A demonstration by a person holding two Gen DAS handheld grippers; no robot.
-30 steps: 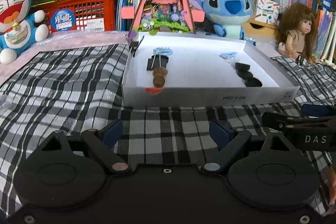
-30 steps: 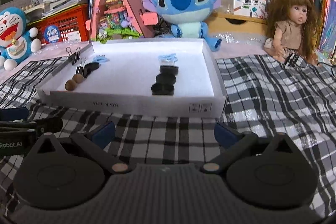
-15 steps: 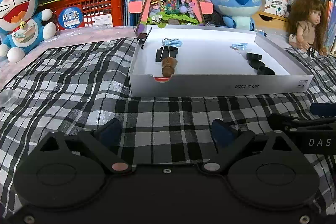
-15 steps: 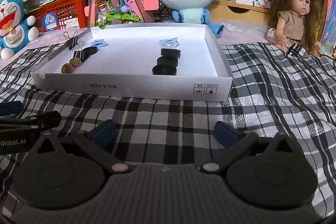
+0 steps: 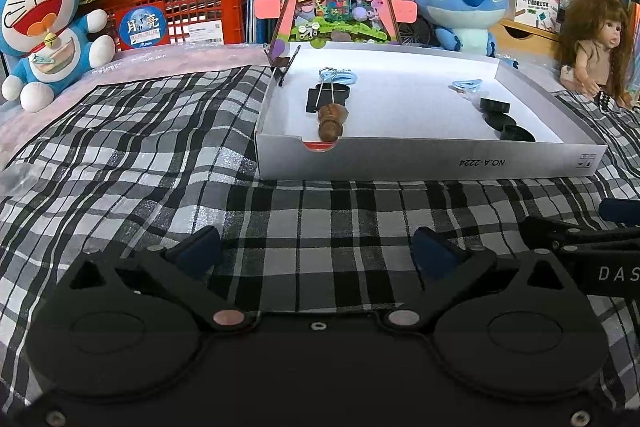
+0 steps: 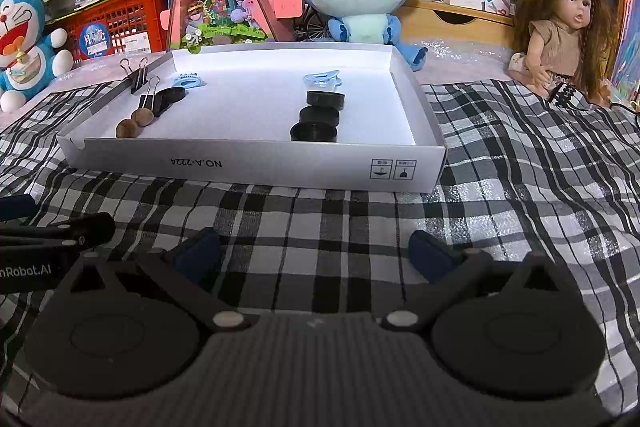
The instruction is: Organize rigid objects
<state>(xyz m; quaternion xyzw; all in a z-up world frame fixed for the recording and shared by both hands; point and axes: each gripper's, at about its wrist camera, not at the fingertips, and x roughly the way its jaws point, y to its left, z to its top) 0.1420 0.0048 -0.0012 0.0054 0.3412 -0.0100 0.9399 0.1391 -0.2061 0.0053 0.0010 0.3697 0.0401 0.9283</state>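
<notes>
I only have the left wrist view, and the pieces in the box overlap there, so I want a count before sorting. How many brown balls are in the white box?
Observer: Two. The right wrist view shows the brown balls one just behind the other, near the front left corner of the white box.
Operator: And the black caps on the right side?
Observer: Three black caps in a row running front to back, with a pale blue clip behind them.
Operator: Is the right claw carrying anything?
Observer: No. The right claw is open above the checked cloth, with nothing between its fingers.
</notes>
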